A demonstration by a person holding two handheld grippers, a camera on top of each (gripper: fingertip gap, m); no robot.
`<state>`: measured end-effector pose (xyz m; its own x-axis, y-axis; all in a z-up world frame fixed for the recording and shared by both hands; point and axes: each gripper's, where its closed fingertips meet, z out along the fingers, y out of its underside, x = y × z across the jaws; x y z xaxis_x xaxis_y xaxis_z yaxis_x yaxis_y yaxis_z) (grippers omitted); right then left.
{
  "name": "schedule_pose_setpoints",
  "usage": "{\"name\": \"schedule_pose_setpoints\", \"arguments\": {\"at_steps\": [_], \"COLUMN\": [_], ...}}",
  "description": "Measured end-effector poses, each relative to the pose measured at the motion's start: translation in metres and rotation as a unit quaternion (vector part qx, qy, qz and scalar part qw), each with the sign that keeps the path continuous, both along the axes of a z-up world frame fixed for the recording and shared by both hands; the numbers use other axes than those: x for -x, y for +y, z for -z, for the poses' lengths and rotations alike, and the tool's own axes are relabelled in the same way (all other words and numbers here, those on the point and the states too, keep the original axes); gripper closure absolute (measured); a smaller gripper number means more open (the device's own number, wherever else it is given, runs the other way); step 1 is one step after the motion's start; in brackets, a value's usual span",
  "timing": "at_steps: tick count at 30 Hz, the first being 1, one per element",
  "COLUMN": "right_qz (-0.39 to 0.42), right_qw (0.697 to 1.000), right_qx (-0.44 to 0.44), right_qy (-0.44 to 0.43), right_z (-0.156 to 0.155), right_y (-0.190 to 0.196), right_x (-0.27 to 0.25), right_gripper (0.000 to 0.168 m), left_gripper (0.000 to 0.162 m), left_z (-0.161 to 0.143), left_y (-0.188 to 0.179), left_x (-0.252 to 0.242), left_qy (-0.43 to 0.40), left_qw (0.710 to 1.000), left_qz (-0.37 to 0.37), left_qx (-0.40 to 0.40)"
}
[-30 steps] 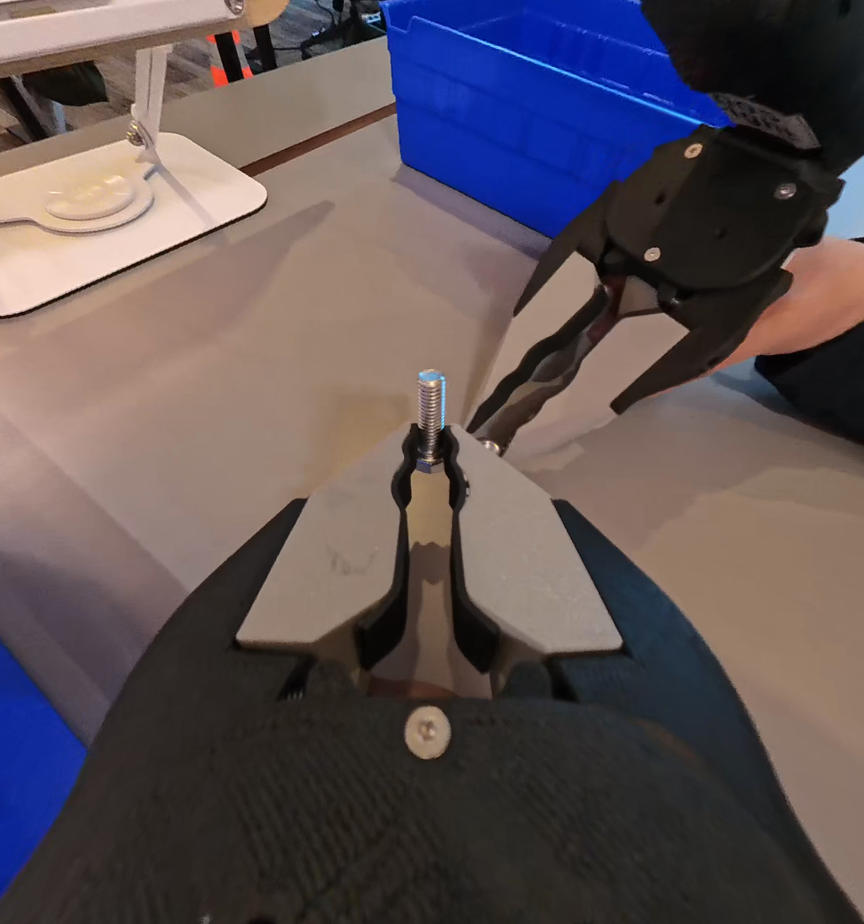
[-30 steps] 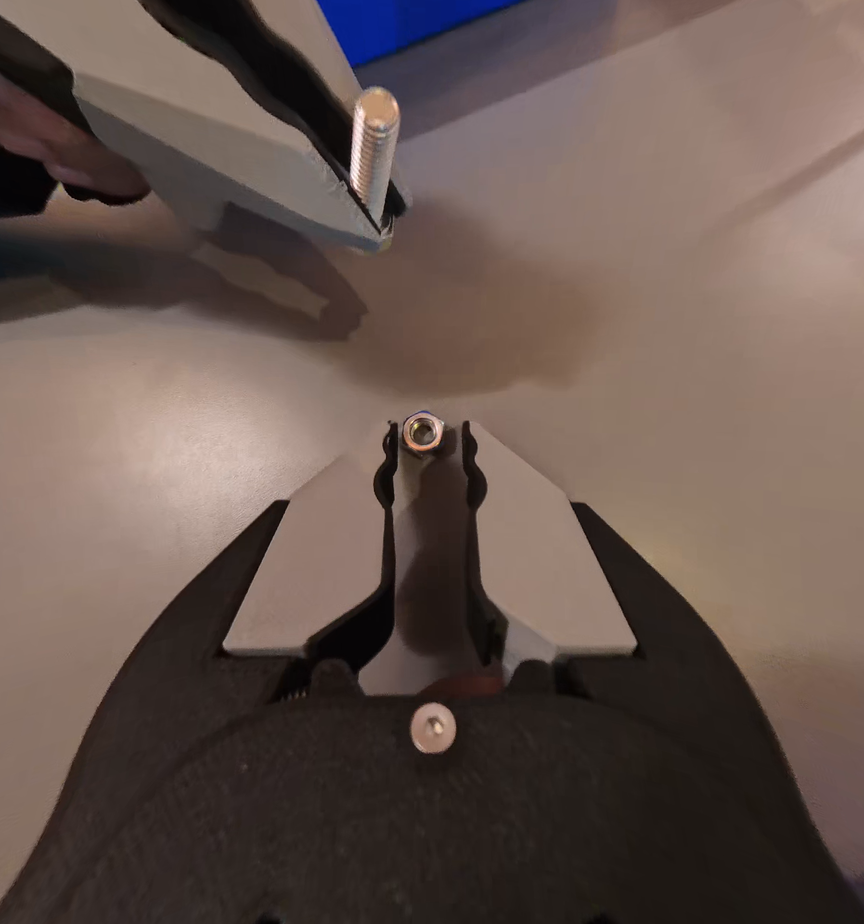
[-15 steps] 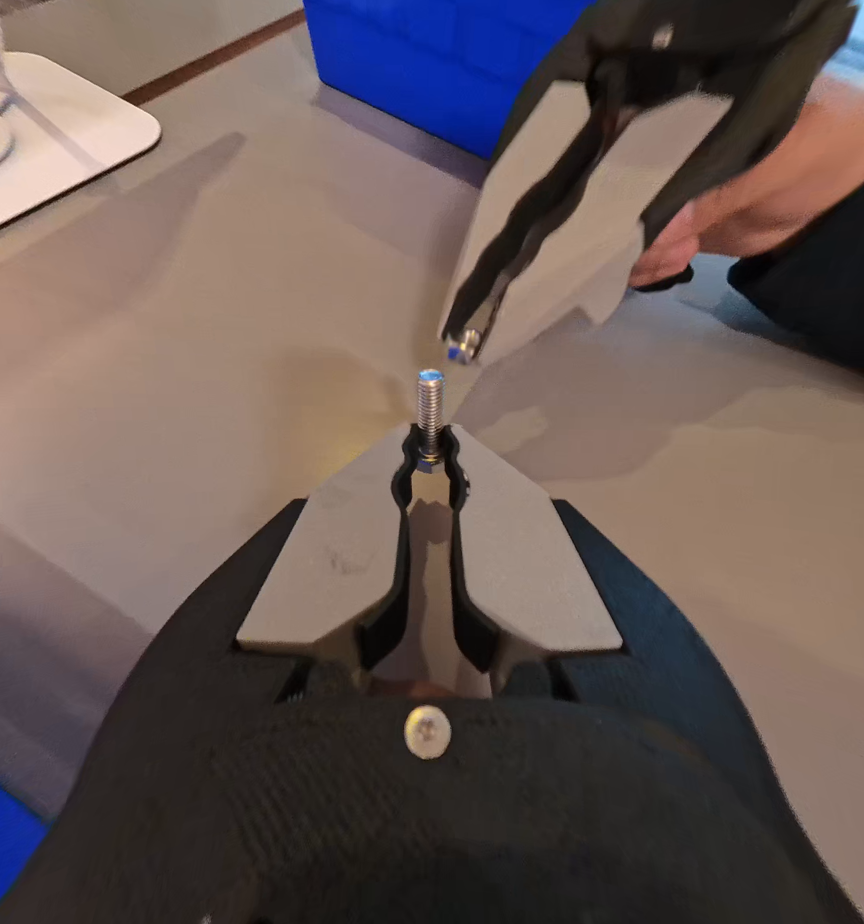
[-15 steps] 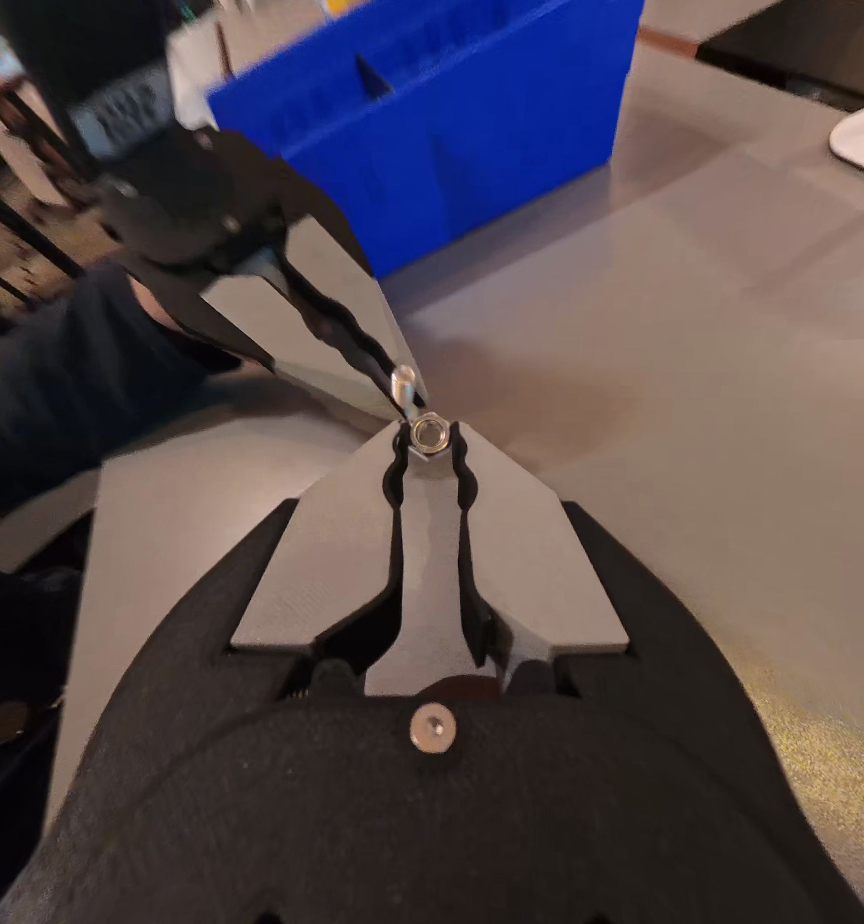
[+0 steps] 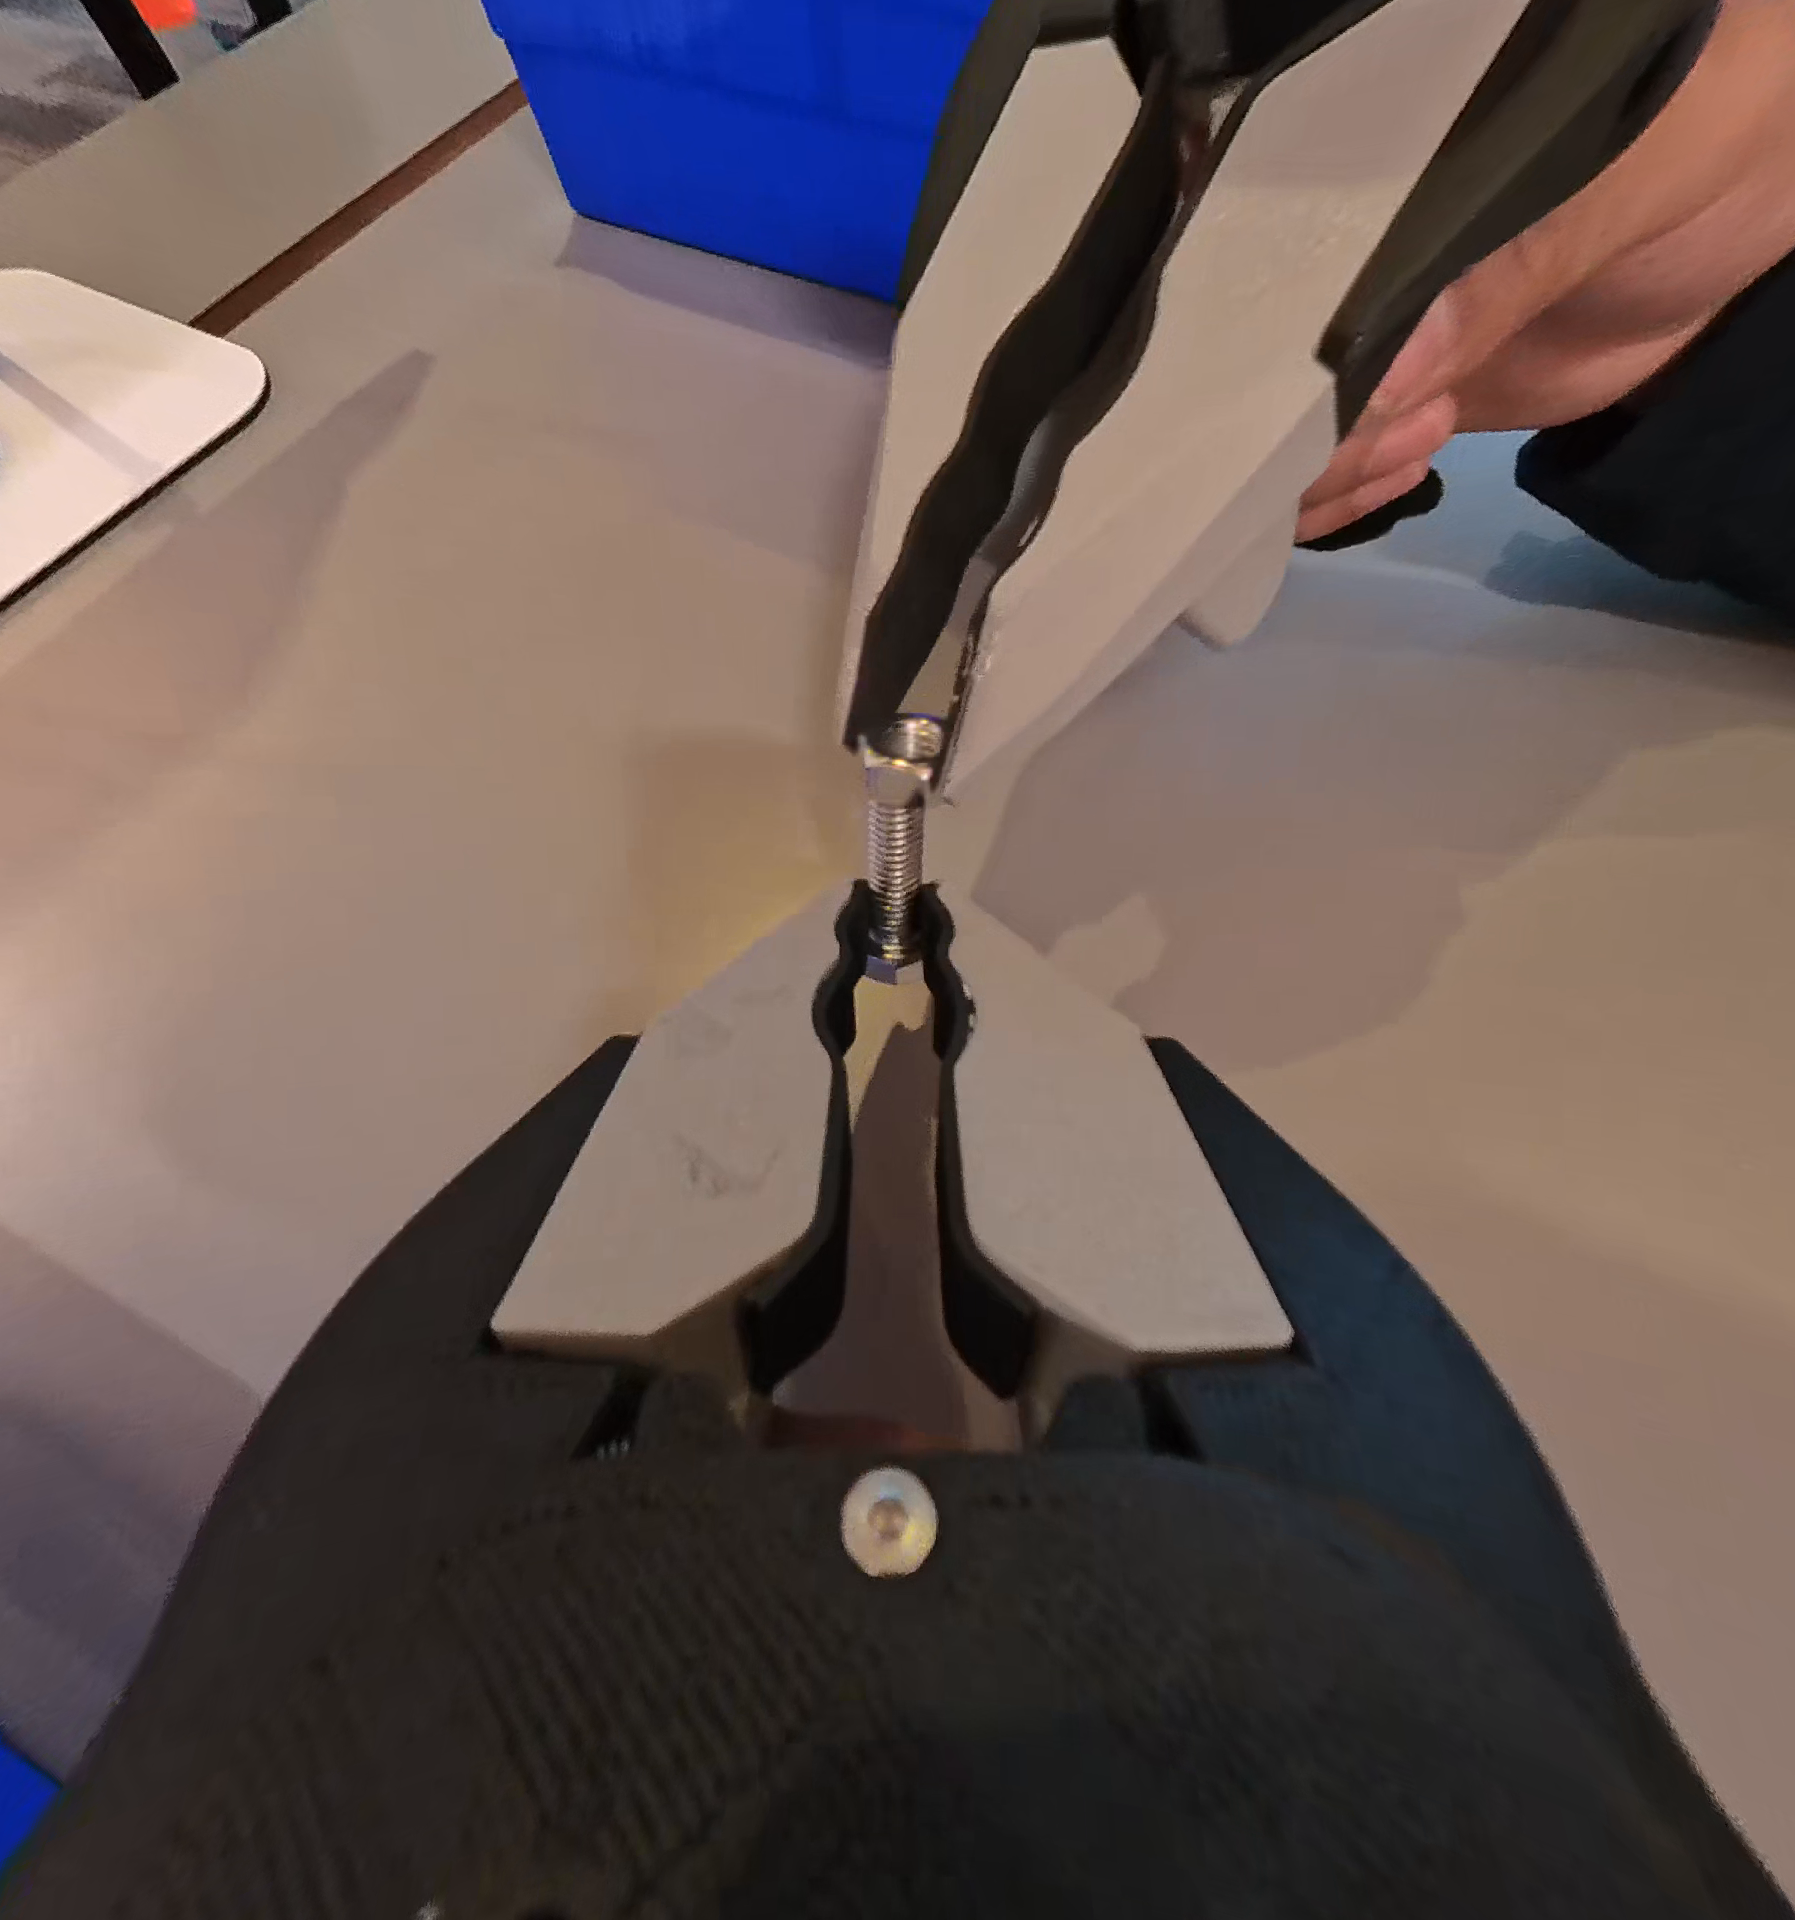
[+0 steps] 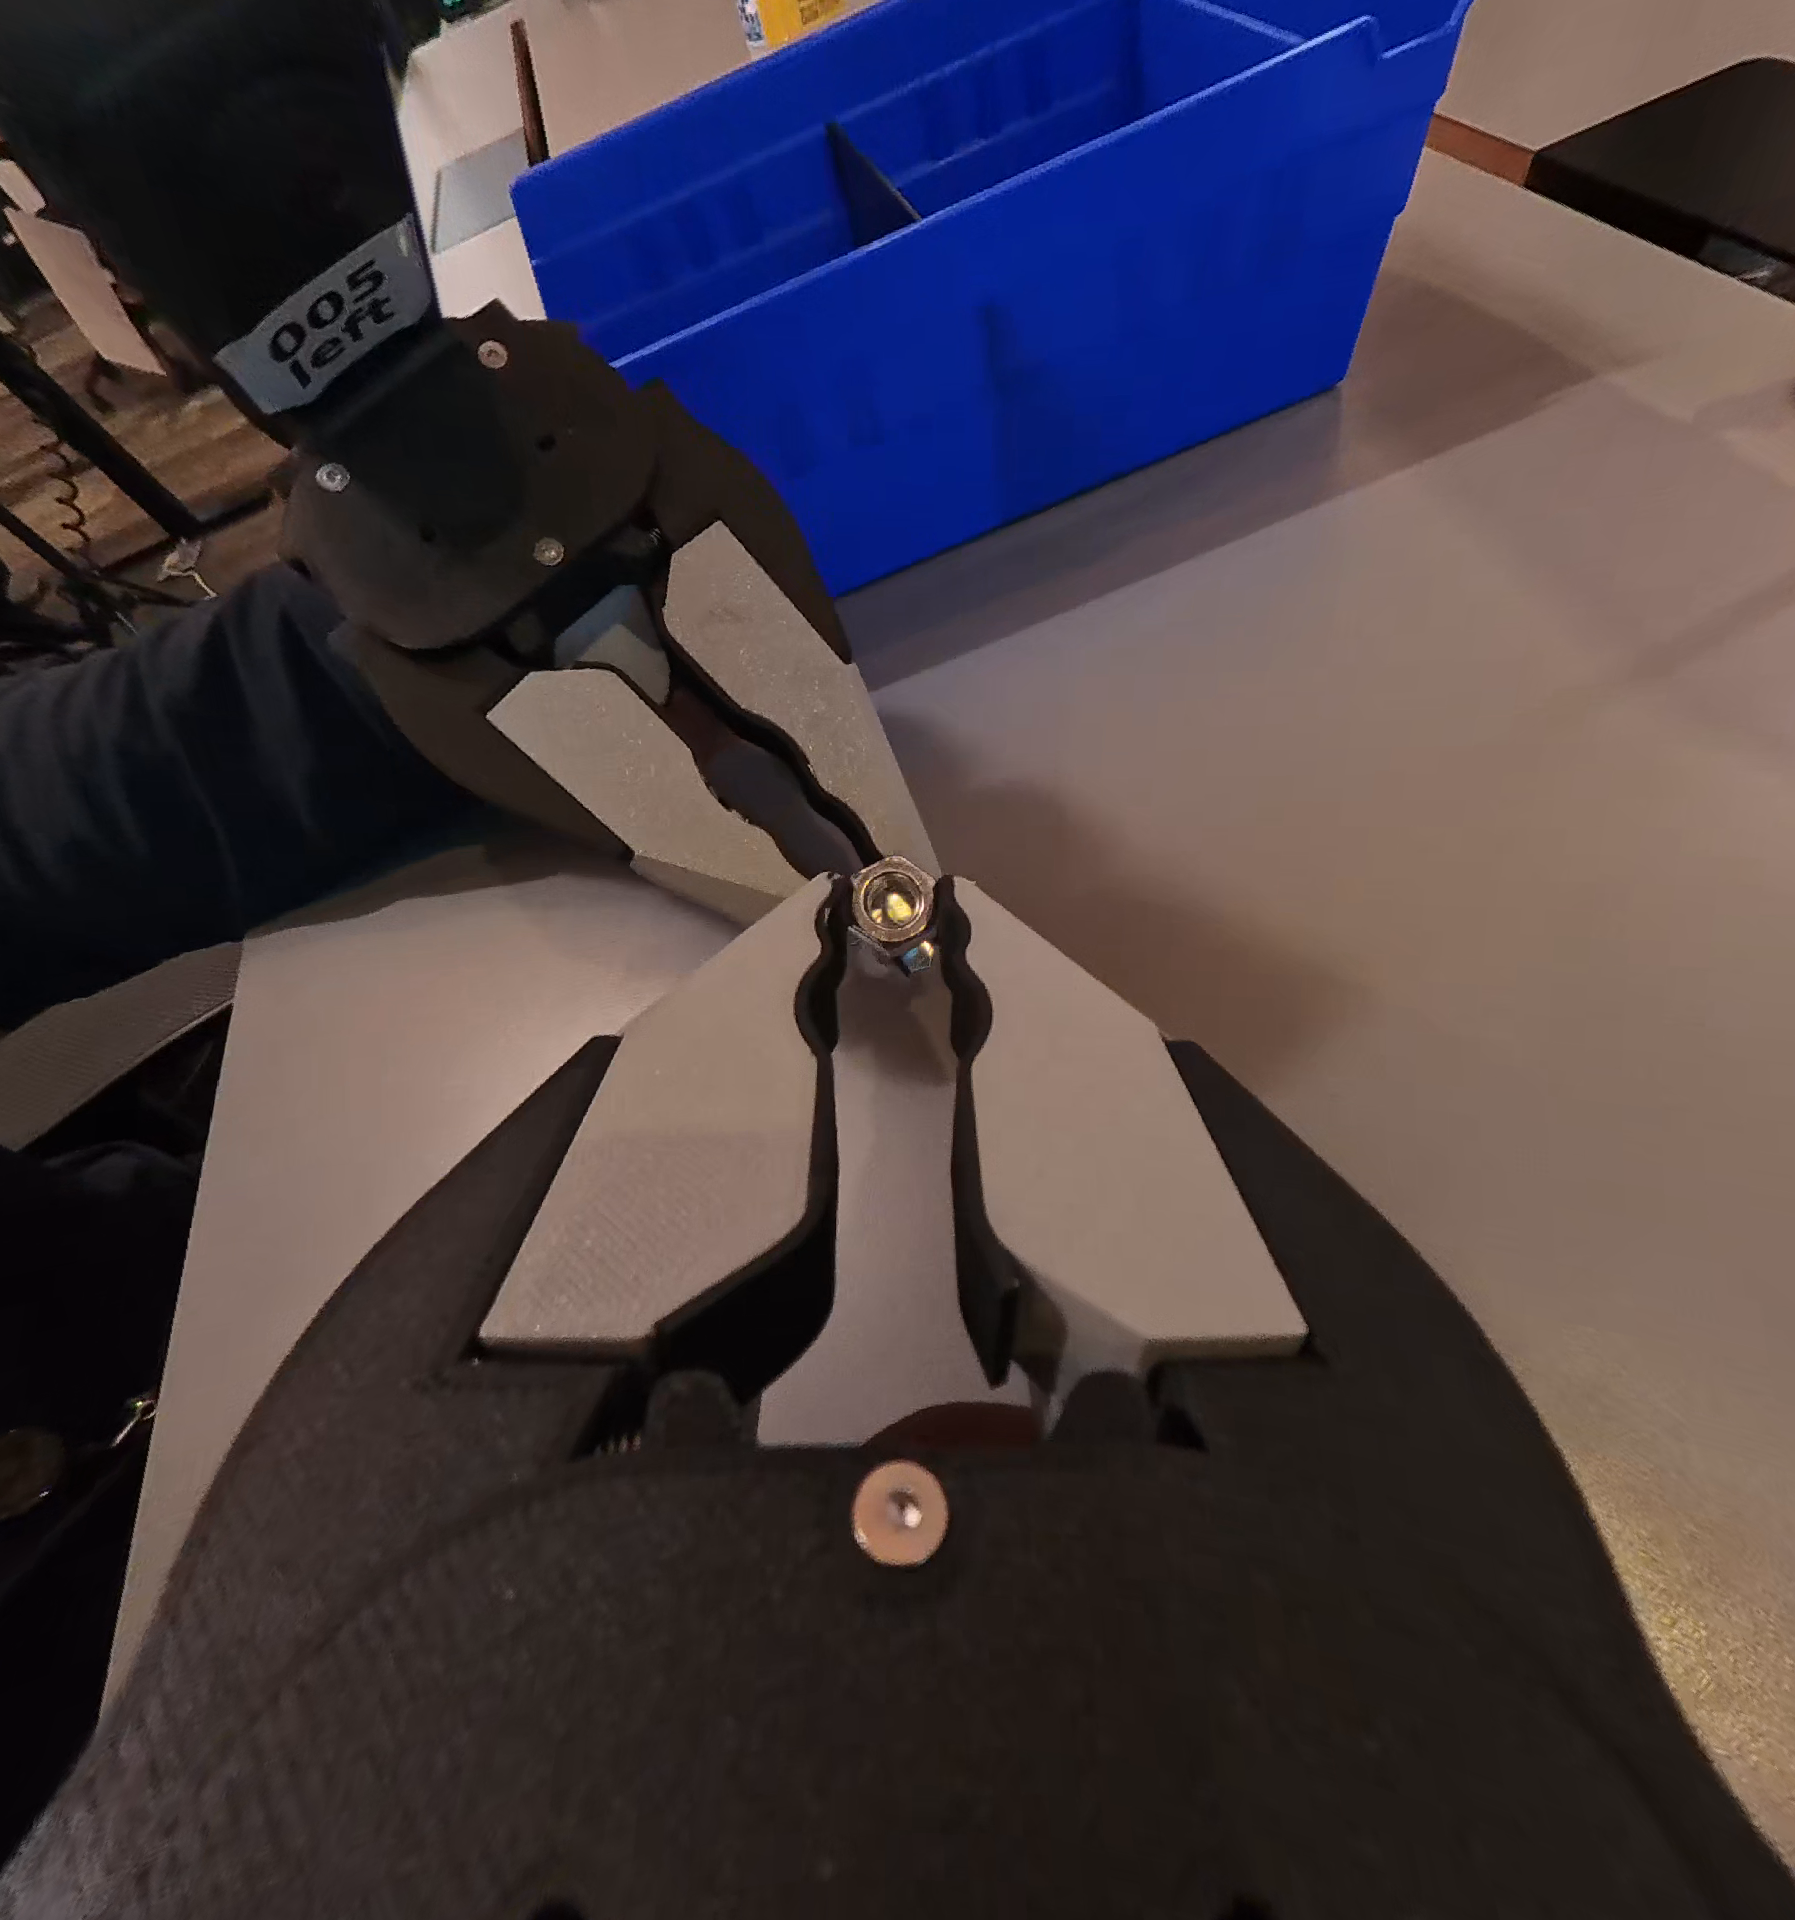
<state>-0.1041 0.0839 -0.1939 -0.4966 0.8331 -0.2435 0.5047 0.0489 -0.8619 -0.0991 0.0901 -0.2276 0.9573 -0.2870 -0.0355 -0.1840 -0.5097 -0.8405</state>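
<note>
My left gripper [image 5: 893, 940] is shut on a silver bolt [image 5: 893, 868] near its head, the threaded shank pointing up and away above the grey table [image 5: 373, 790]. My right gripper [image 6: 891, 920] is shut on a silver hex nut [image 6: 891, 906]. In the left wrist view the right gripper [image 5: 908, 753] comes down from the upper right and the nut [image 5: 905, 764] sits on the bolt's tip. In the right wrist view the left gripper [image 6: 872, 857] reaches in from the upper left, its tips right behind the nut; the bolt is mostly hidden.
A blue divided bin [image 6: 976, 281] stands at the back of the table, also in the left wrist view [image 5: 727, 135]. A white stand base [image 5: 72, 416] lies at the far left. A person's hand [image 5: 1558, 343] and dark sleeve [image 6: 145, 769] hold the grippers. My left and right fingertips are right by each other.
The right gripper lifted the nut off the table and brought it to the bolt's tip. The left gripper kept the bolt upright and moved a little closer to the bin.
</note>
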Motion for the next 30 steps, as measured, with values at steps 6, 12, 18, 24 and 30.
{"name": "schedule_pose_setpoints", "arguments": {"at_steps": [6, 12, 18, 24, 30], "right_qz": [0.012, 0.026, 0.028, 0.038, 0.040], "right_qw": [0.999, 0.997, 0.995, 0.994, 0.992], "right_qx": [-0.040, -0.074, -0.091, -0.105, -0.115], "right_qy": [-0.011, -0.008, -0.005, -0.006, -0.012], "right_z": [0.005, 0.003, -0.003, -0.009, -0.009], "right_y": [0.006, 0.010, 0.011, 0.013, 0.013], "right_x": [-0.001, -0.002, -0.006, -0.009, -0.012], "right_gripper": [0.154, 0.154, 0.154, 0.154, 0.154], "left_gripper": [0.155, 0.155, 0.155, 0.155, 0.155], "left_z": [0.002, 0.001, -0.006, -0.012, -0.013], "left_y": [0.004, 0.012, 0.015, 0.017, 0.017], "left_x": [-0.001, -0.002, -0.006, -0.011, -0.016], "left_qy": [0.019, 0.047, 0.037, 0.010, -0.015], "left_qw": [1.000, 0.998, 0.998, 0.997, 0.997], "left_qz": [-0.002, -0.009, -0.006, -0.010, -0.003], "left_qx": [-0.008, -0.036, -0.058, -0.070, -0.069]}}
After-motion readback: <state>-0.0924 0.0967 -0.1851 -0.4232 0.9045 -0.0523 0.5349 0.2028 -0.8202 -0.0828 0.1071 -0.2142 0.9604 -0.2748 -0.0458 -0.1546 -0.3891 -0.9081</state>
